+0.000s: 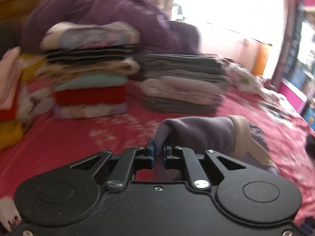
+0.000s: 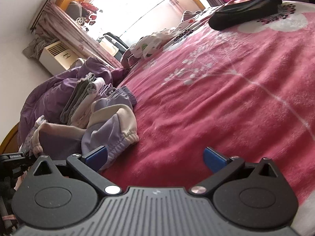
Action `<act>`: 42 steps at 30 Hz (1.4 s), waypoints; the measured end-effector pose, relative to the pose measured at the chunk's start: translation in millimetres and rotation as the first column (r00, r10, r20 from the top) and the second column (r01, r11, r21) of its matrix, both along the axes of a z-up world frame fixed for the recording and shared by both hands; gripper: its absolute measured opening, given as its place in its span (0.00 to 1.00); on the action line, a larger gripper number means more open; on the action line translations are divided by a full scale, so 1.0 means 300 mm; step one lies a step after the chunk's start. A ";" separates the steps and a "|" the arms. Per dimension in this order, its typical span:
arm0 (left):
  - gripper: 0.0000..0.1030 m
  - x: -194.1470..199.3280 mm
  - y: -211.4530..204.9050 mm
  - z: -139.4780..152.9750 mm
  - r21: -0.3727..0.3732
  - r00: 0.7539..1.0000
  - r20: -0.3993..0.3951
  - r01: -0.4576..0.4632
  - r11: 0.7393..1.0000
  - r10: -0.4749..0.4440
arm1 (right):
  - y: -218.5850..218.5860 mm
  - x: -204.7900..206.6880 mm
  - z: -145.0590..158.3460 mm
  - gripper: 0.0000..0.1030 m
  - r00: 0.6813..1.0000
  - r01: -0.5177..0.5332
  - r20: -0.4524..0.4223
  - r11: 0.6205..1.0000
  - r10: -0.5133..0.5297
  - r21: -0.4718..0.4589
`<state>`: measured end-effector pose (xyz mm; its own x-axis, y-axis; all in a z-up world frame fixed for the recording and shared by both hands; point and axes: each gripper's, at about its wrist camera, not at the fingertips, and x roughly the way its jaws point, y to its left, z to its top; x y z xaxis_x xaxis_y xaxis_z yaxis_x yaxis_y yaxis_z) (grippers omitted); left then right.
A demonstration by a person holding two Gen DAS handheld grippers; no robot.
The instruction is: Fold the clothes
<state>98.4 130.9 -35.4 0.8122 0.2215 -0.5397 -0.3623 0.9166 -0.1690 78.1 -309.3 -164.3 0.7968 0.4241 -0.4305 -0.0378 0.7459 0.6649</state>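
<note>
While its blue pads are pinched nearly together on a fold of the lilac fleece garment with cream trim [image 1: 206, 133], the left gripper [image 1: 158, 153] holds that cloth bunched just above the pink floral bed cover [image 1: 78, 143]. The right gripper [image 2: 155, 160] stands wide apart and empty, its left pad touching the garment's gathered lilac cuff [image 2: 118, 143]. In the right wrist view the garment's long axis runs from that cuff away toward the grey folded stack [image 2: 78, 98]. Beyond lie a tall many-coloured folded pile [image 1: 88, 74], a purple quilt [image 1: 110, 9] and a black flat shoe [image 2: 246, 9].
</note>
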 end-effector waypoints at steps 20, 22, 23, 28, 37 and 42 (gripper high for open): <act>0.07 -0.110 0.331 -0.088 -0.207 0.928 -0.092 -0.372 0.905 0.360 | 0.055 -0.025 -0.024 1.00 0.999 -0.054 0.000 0.993 0.054 -0.101; 0.13 -0.101 0.297 -0.078 -0.208 0.947 -0.080 -0.322 0.923 0.312 | 0.057 -0.024 -0.024 1.00 0.999 -0.054 0.001 0.993 0.054 -0.108; 0.17 -0.090 0.270 -0.077 -0.211 0.959 -0.075 -0.283 0.936 0.273 | 0.058 -0.023 -0.025 1.00 0.999 -0.054 0.002 0.992 0.055 -0.111; 0.45 -0.022 0.046 -0.094 -0.185 0.999 -0.046 -0.014 0.983 0.006 | 0.054 -0.020 -0.026 1.00 0.999 -0.053 0.002 0.993 0.054 -0.103; 0.57 0.040 -0.394 -0.142 -0.063 0.918 -0.081 0.383 0.922 -0.387 | 0.019 -0.016 -0.016 1.00 0.999 -0.043 0.000 0.999 0.043 -0.029; 0.61 0.064 -0.578 -0.170 0.013 0.862 -0.116 0.499 0.867 -0.494 | 0.009 0.000 -0.002 1.00 0.999 -0.043 0.020 0.998 0.042 0.052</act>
